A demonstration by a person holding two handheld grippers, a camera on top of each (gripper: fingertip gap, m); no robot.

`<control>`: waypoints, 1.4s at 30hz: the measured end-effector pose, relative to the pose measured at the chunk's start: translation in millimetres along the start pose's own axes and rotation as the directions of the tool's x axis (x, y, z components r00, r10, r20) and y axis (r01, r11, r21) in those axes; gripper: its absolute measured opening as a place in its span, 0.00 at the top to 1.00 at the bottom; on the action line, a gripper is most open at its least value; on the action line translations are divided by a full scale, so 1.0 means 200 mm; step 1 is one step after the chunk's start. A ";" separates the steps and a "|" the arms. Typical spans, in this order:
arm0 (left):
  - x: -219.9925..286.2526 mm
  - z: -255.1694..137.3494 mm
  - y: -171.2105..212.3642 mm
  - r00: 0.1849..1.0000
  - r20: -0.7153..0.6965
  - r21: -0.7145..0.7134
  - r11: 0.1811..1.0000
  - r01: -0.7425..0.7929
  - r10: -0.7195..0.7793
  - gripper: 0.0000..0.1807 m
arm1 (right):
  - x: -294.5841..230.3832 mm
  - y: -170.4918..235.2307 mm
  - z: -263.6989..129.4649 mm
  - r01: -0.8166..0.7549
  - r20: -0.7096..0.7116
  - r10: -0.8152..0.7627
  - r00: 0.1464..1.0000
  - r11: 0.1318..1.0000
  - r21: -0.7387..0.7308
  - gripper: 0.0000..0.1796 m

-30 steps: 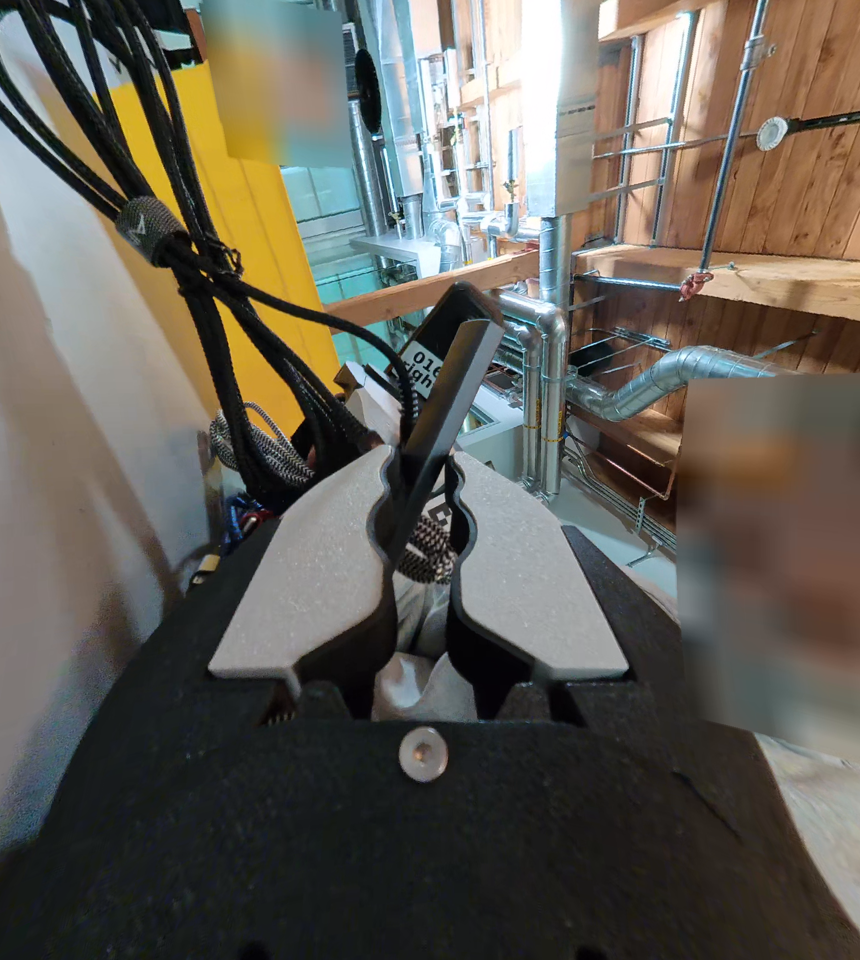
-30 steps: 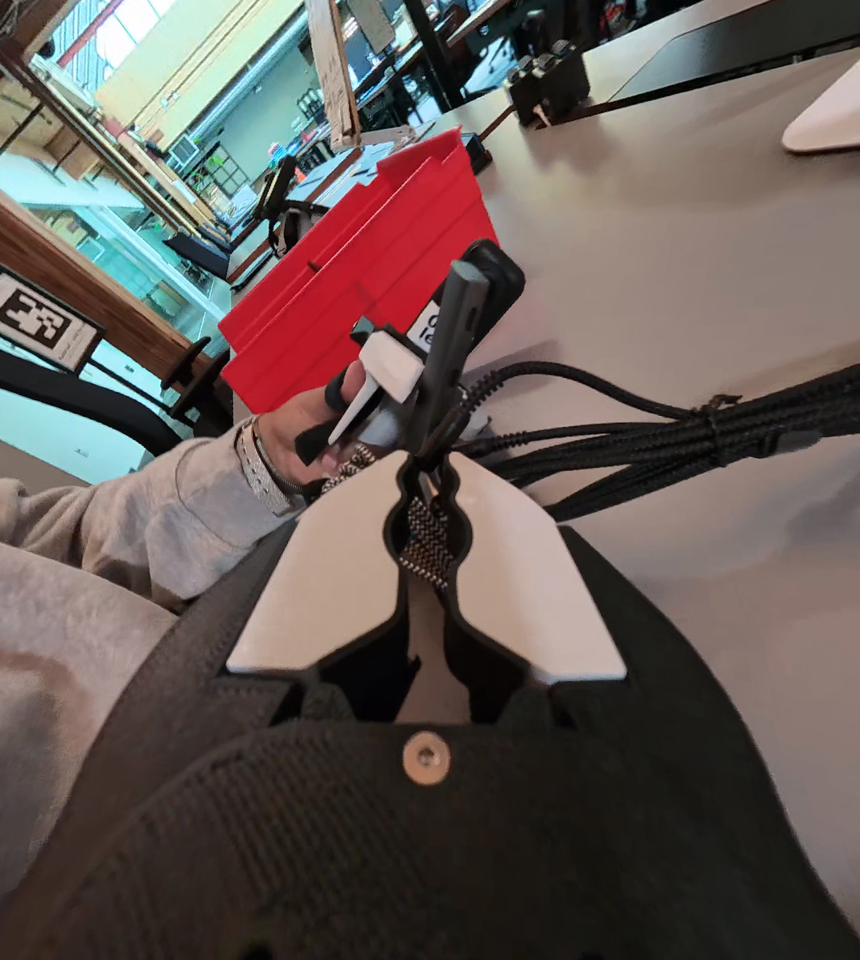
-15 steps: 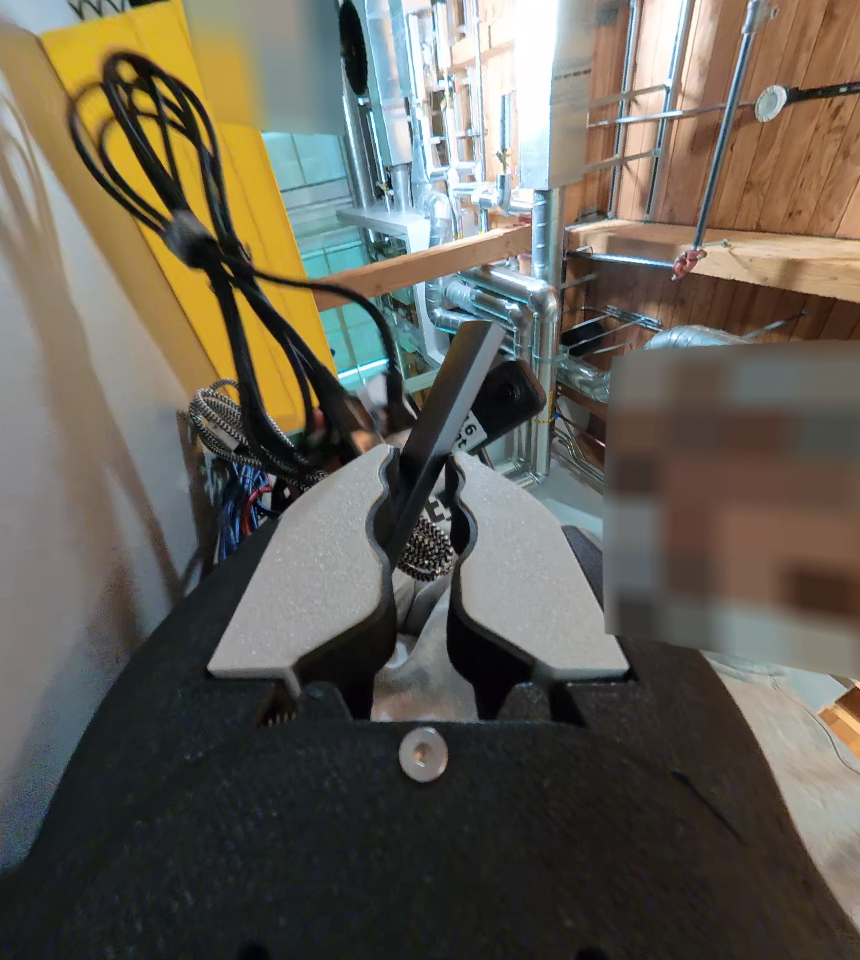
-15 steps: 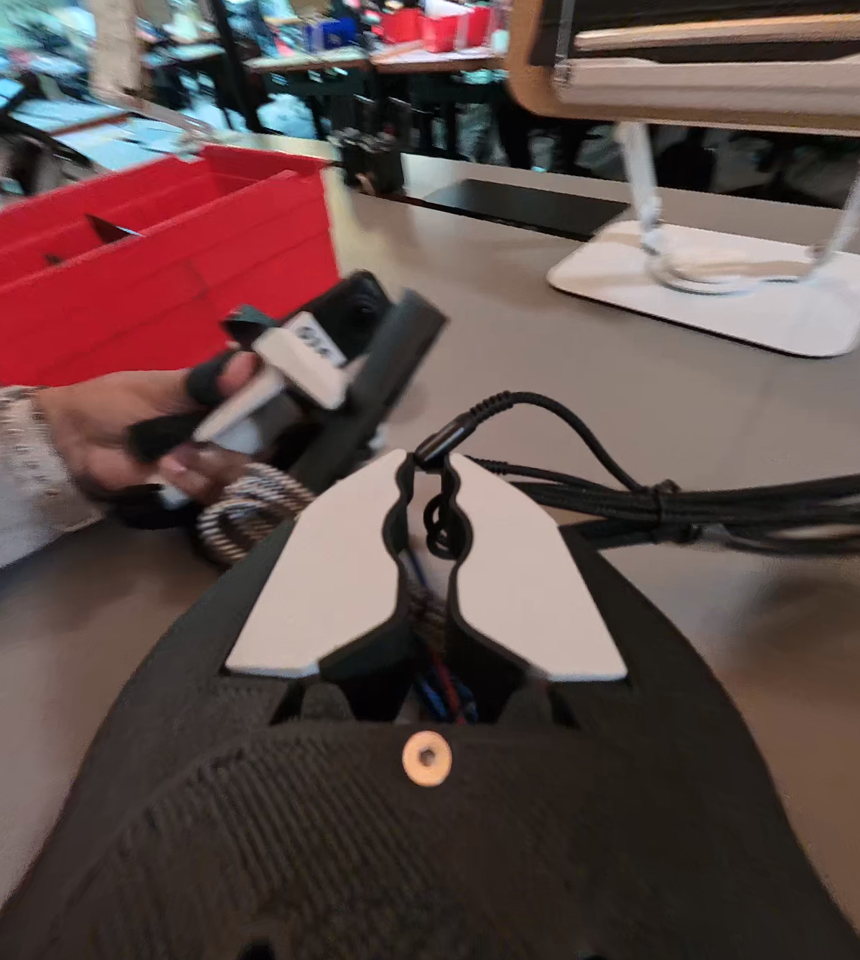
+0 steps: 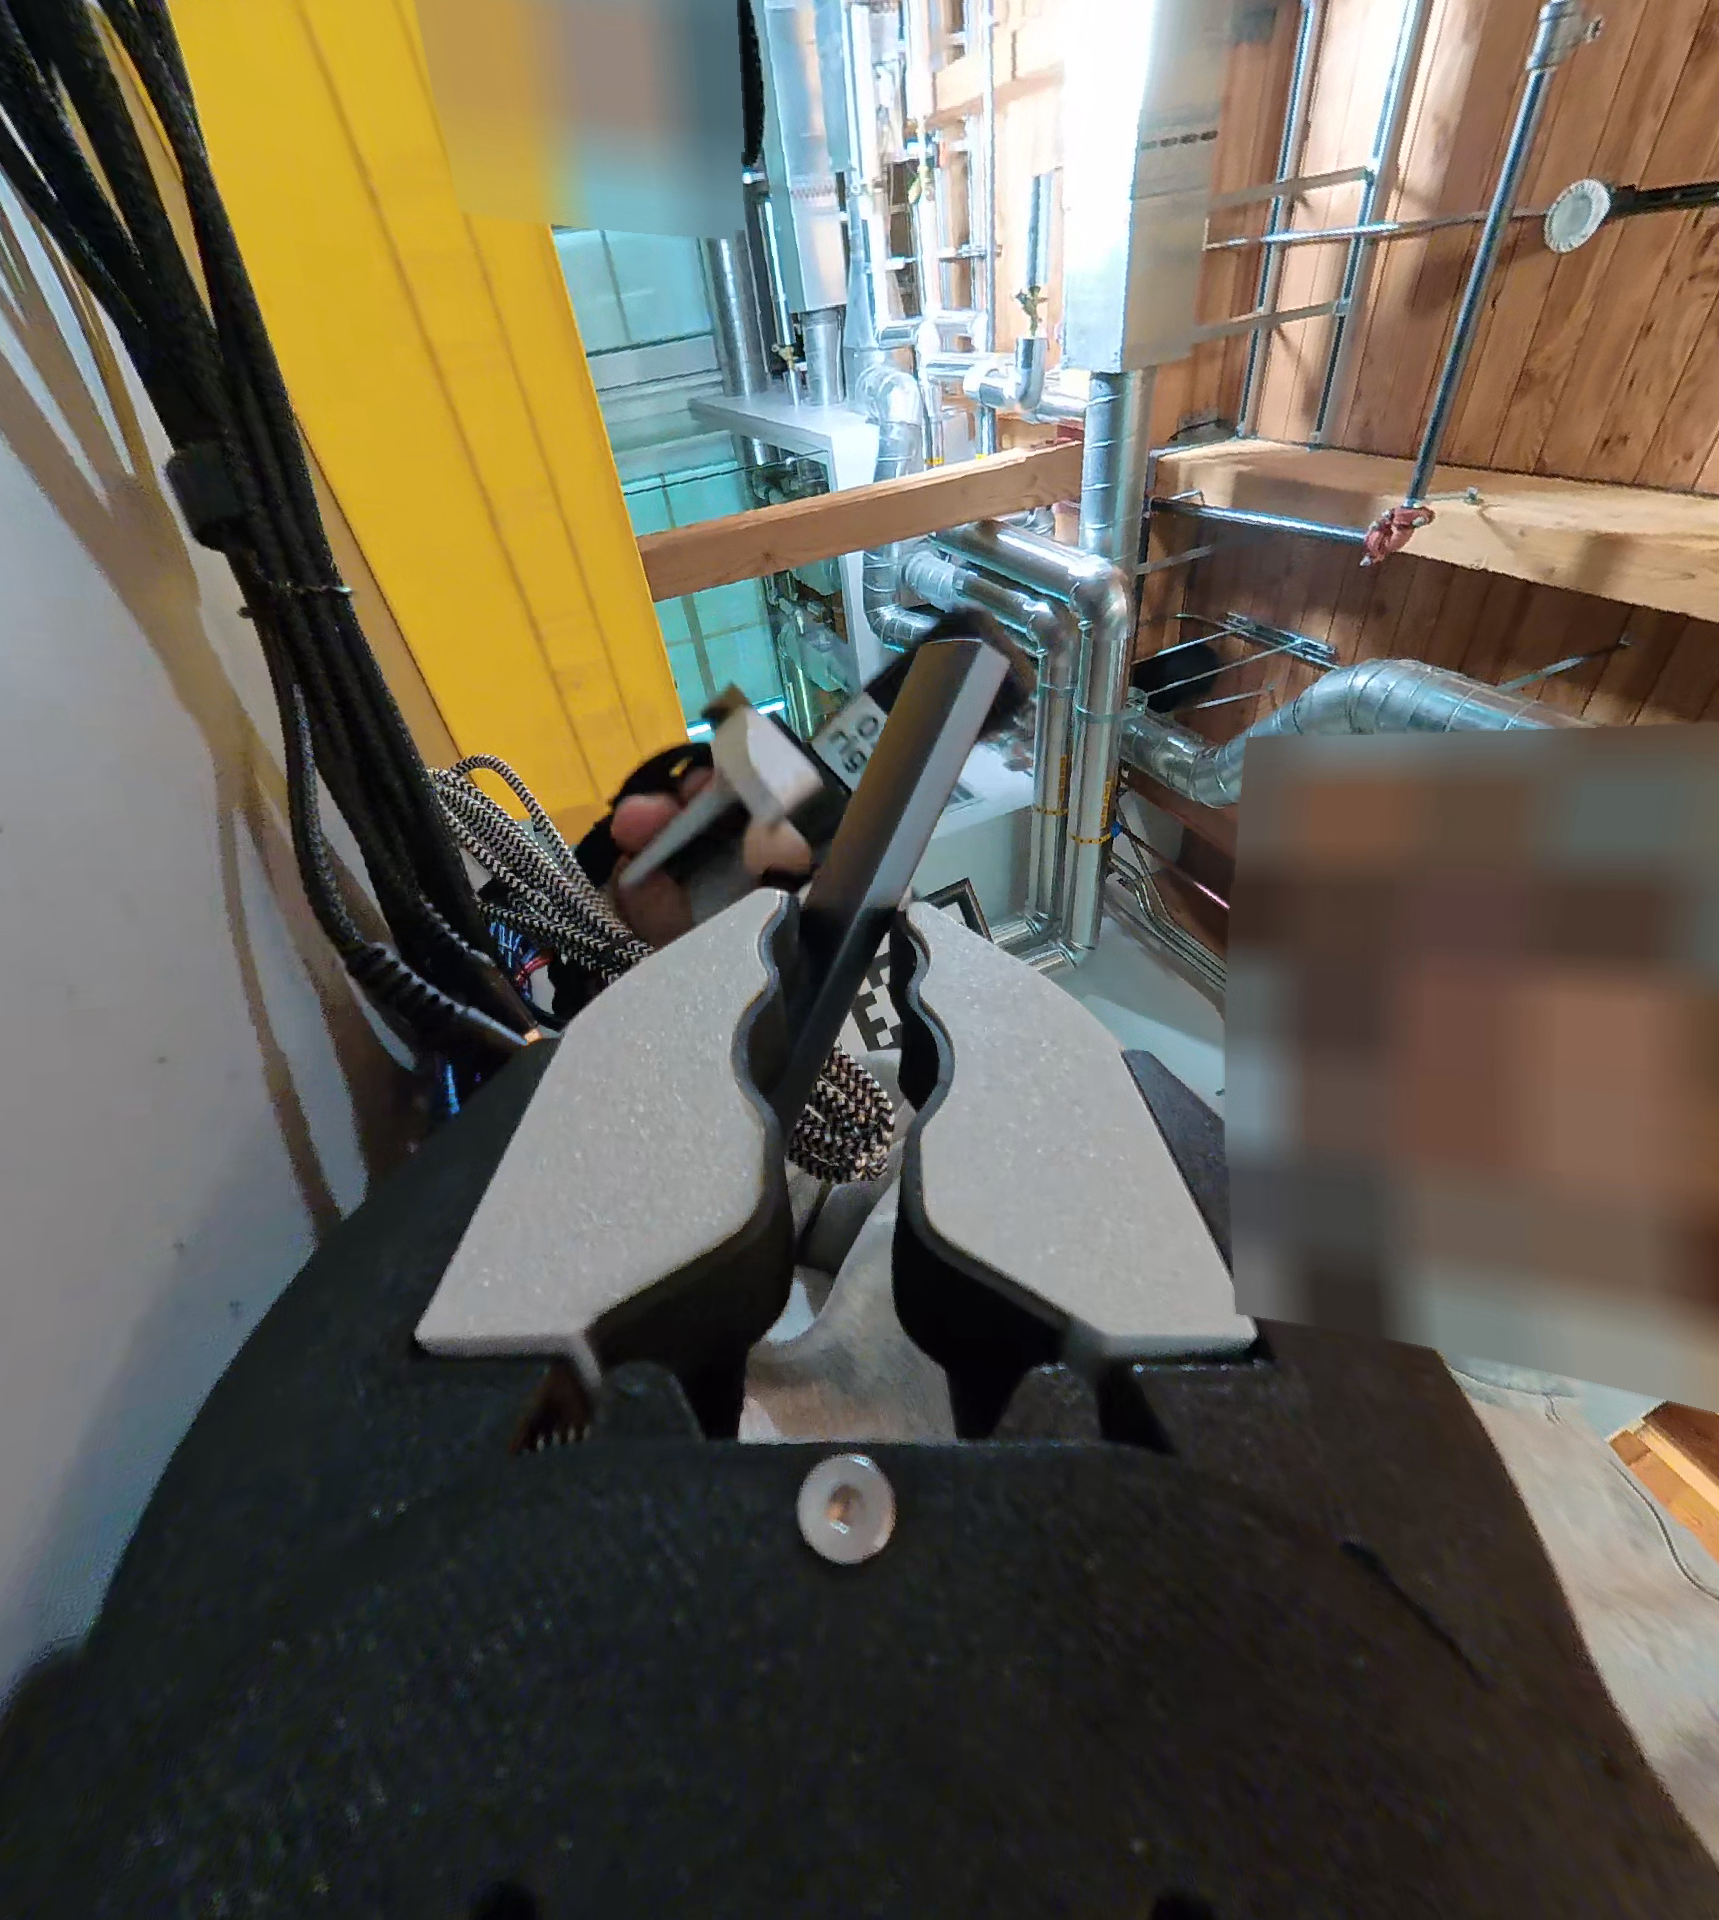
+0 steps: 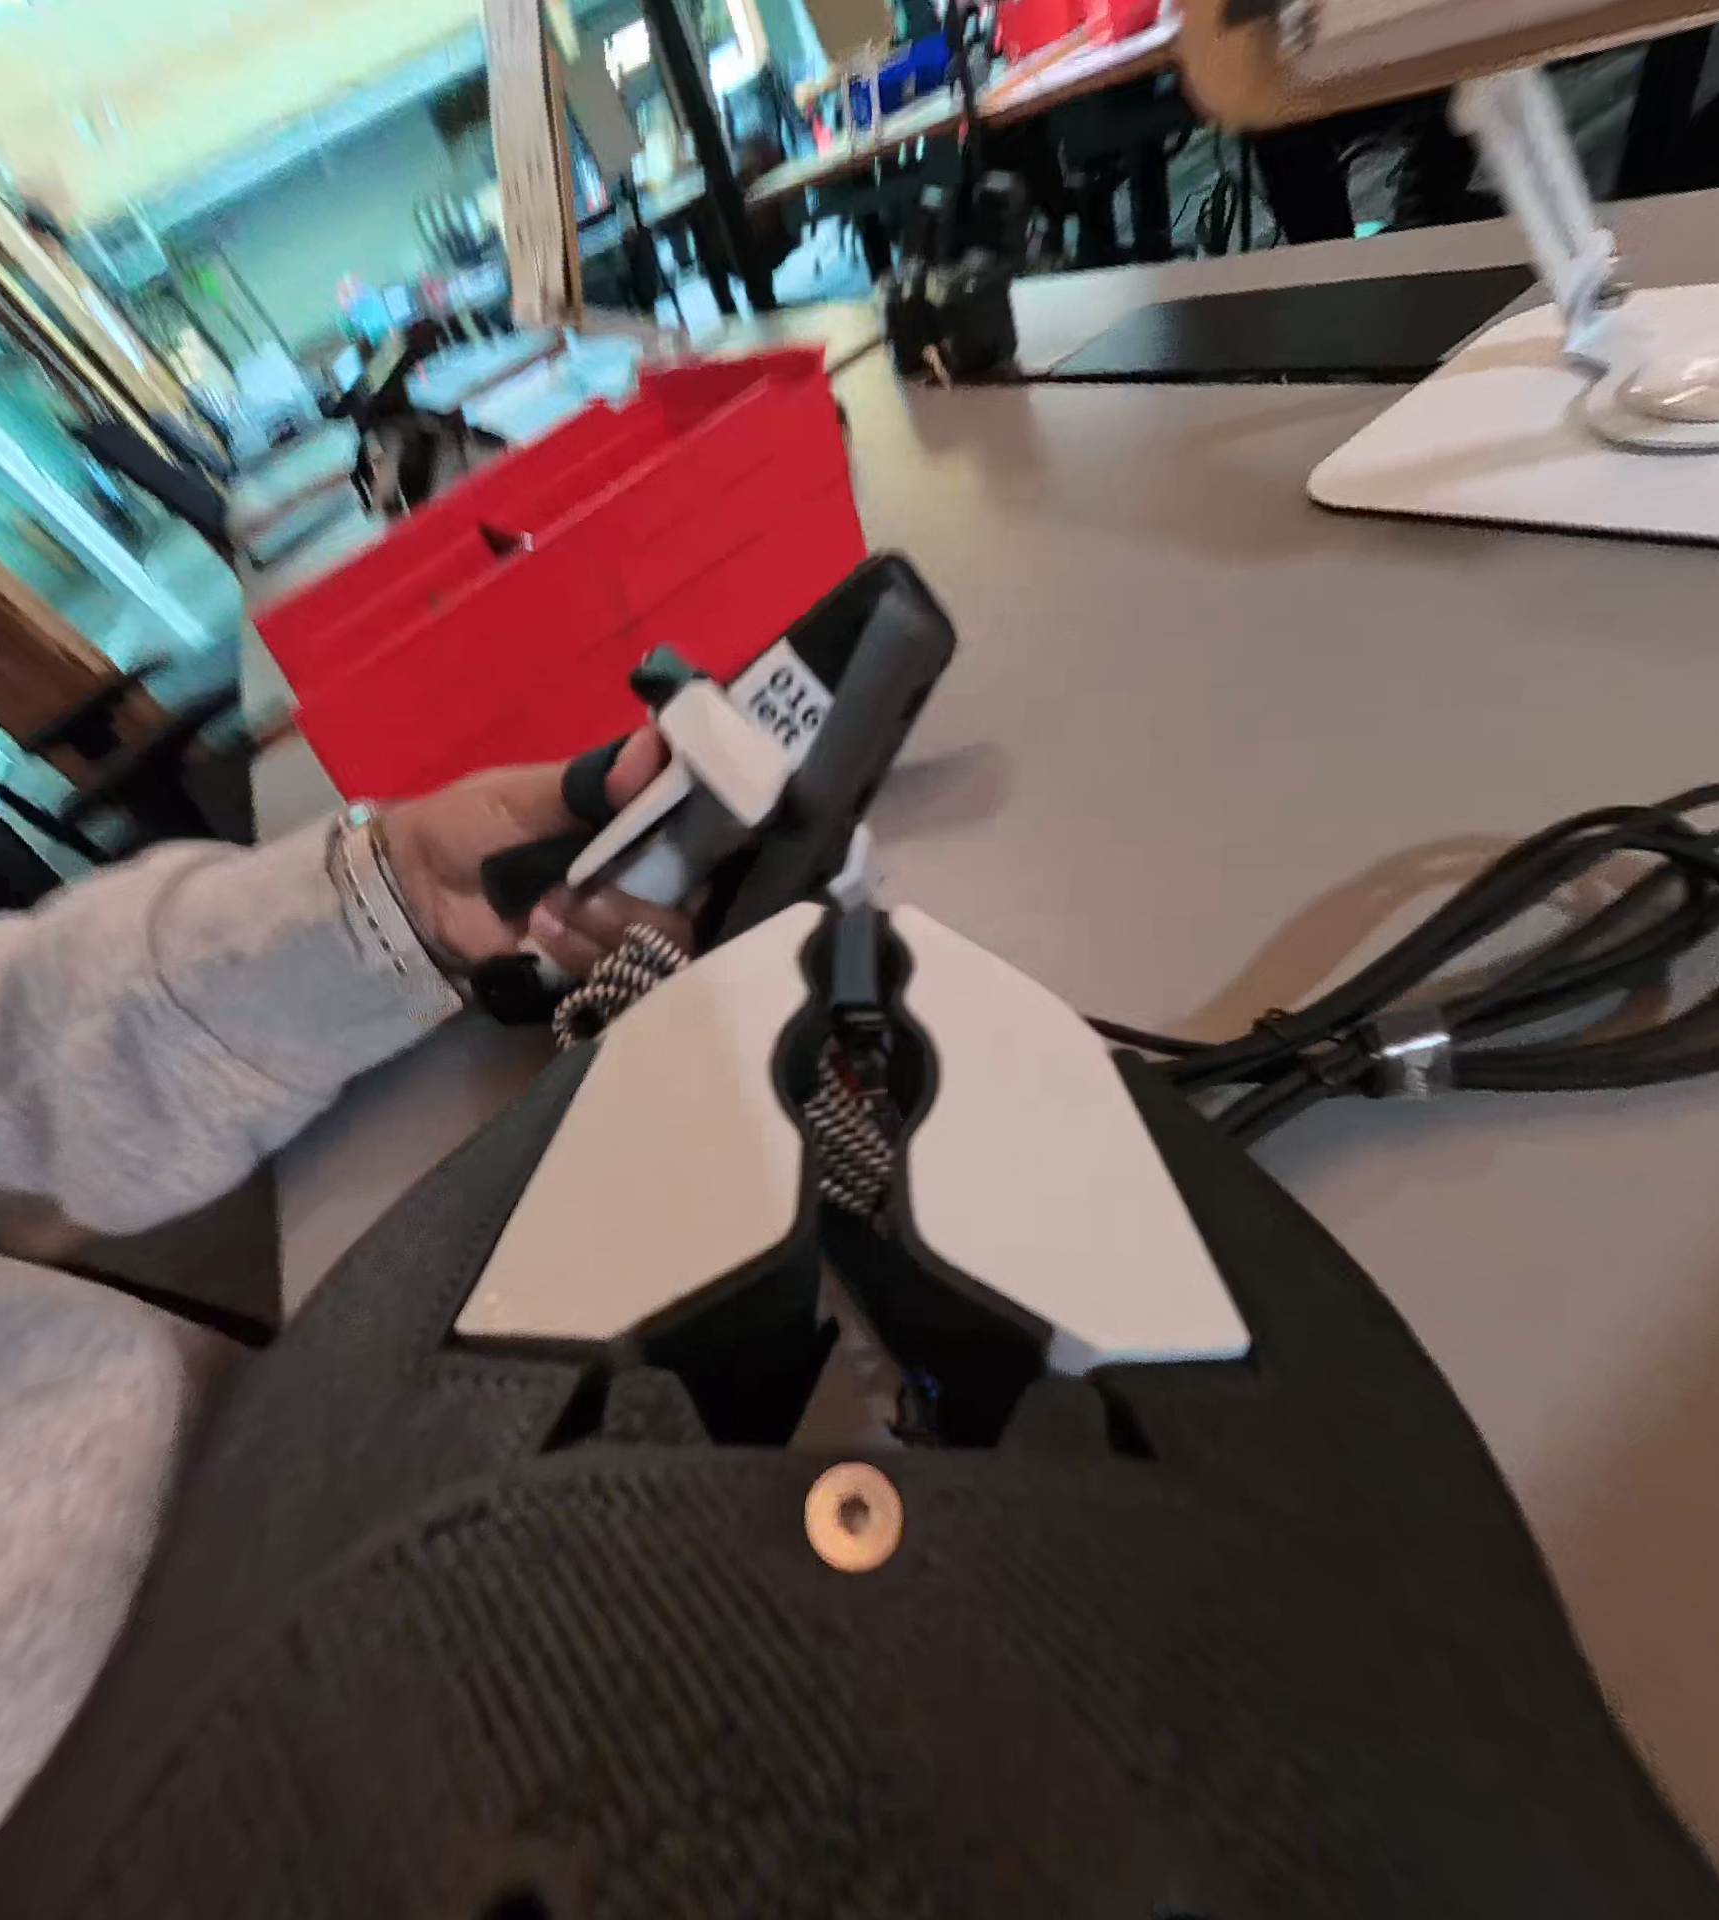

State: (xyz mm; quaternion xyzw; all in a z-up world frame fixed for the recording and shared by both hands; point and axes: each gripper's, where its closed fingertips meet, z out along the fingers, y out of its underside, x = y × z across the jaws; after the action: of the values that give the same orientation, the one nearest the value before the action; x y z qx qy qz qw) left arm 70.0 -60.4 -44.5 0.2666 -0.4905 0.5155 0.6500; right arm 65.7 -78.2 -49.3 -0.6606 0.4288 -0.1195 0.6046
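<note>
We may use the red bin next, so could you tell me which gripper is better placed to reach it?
Left, probably: the left gripper sits nearer the red bin, while the right gripper is shut on a plug.

Red bin, black-and-white braided cable

This is looking like a shared workshop or lab: metal pipes are running along a wooden wall, and rows of tables with red bins and cables are filling the hall.
</note>
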 end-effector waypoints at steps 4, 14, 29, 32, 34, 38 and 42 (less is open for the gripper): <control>-0.02 0.00 0.01 1.000 0.022 -0.016 1.000 0.020 -0.019 0.91 | 0.12 -0.10 -0.13 -0.244 0.090 0.234 0.968 0.962 0.119 0.95; -0.01 -0.03 0.13 0.998 0.057 -0.058 0.998 0.027 -0.024 0.91 | 0.07 0.08 0.01 -0.178 0.063 0.195 0.979 0.962 -0.209 1.00; 0.02 -0.09 0.18 0.997 0.074 0.038 0.999 -0.028 0.025 0.91 | 0.06 0.35 0.22 -0.271 -0.187 0.196 0.963 0.709 -0.651 0.81; 0.02 -0.09 0.18 0.997 0.072 0.038 0.999 -0.028 0.025 0.91 | 0.09 0.37 0.21 -0.208 -0.223 0.067 0.973 0.676 -0.707 0.87; 0.02 -0.09 0.18 0.997 0.072 0.038 0.999 -0.028 0.025 0.91 | 0.11 0.37 0.19 -0.184 -0.223 0.028 0.974 0.670 -0.719 0.90; 0.02 -0.09 0.18 0.997 0.072 0.037 0.999 -0.028 0.026 0.91 | 0.18 0.36 0.13 -0.116 -0.189 -0.030 0.982 0.692 -0.713 0.93; 0.02 -0.09 0.18 0.997 0.072 0.036 0.999 -0.028 0.026 0.91 | 0.32 0.30 0.06 -0.027 -0.202 -0.124 0.971 0.789 -0.613 0.95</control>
State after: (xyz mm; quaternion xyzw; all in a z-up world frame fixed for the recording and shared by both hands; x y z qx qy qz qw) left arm 43.2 -31.9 -52.7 0.2903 -0.5073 0.5235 0.6199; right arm 87.8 -108.9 -128.8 -0.8128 0.4945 -0.0662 0.3007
